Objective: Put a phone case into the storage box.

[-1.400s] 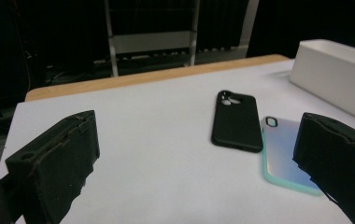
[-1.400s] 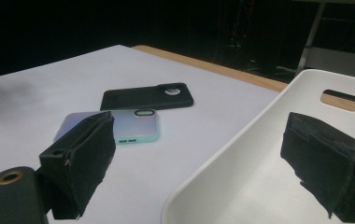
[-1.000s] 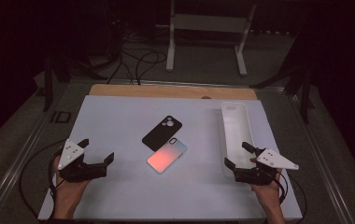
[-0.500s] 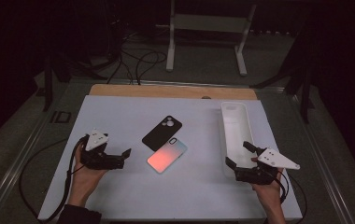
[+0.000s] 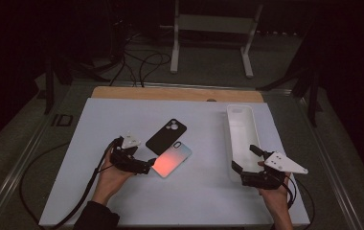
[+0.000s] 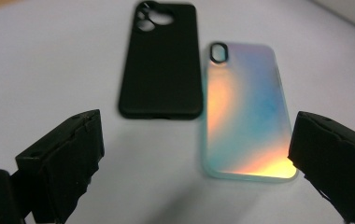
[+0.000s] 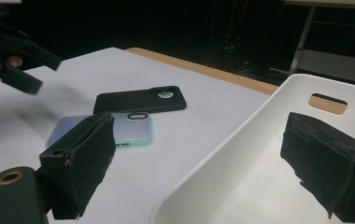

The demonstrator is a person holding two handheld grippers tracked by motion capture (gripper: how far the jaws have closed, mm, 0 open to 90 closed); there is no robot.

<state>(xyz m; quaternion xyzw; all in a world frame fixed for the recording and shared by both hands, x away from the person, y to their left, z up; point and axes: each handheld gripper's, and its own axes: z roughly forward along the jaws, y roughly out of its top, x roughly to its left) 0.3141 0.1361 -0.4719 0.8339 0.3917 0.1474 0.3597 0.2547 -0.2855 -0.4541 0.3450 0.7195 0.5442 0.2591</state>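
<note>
Your pale matte table [image 5: 122,201] fills the high view's centre; the long white plastic tray [image 5: 241,125] at centre right holds nothing. Your left gripper view shows the smooth black case [image 6: 164,60] touching the iridescent phone case [image 6: 245,112]. Both your left gripper [image 5: 144,167] and right gripper [image 5: 244,160] gape, released.

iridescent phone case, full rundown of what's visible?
The iridescent phone case lies flat on the white table, back side up. It looks like frosted translucent plastic with a pale teal rim, shading from blue to orange-pink. A black-ringed oval camera cutout sits at its far end in the left gripper view. Its long edge lies close beside the black phone case; contact cannot be told. The left tongs stand open at its near end, not touching it.
</note>
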